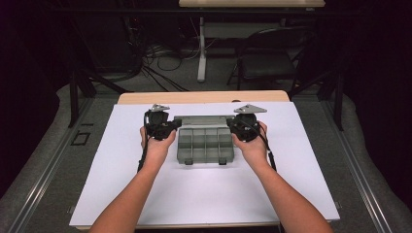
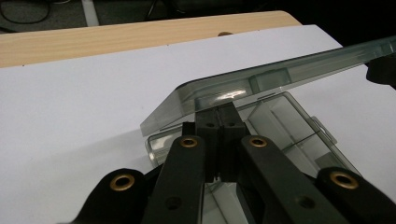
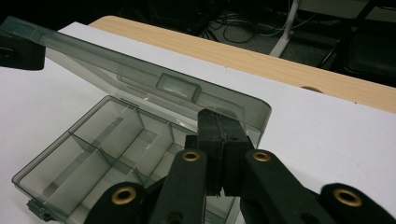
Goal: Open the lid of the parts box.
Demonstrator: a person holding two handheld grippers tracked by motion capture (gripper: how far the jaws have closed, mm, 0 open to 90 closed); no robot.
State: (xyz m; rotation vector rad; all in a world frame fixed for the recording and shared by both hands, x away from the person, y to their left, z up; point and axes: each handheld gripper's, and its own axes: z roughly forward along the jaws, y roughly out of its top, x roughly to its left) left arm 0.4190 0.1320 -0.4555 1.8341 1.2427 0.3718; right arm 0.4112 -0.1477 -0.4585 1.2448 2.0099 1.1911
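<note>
On the white desk point(image 1: 204, 194) sits a grey compartment box point(image 1: 206, 144), its lid point(image 3: 140, 79) raised; dark room behind holds a chair point(image 1: 272, 58). Left claw point(image 2: 219, 116) and right claw point(image 3: 222, 130) are each pressed together under the lid's edge.

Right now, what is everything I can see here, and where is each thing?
Compartment box: one, smoky clear grey, middle of the white sheet, no contents visible.
Lid: one, same grey, hinged at the box's far edge, raised partway.
White sheet: one, covering most of the table.
Table: one, light wood, its far edge showing beyond the sheet.
Chair: one, black, on the floor beyond the table.
Cables: several, dark, on the floor behind.
Left gripper: one, black, jaws shut, tips under the lid's left end.
Right gripper: one, black, jaws shut, tips under the lid's right end.
Forearms: two, entering from the bottom.
</note>
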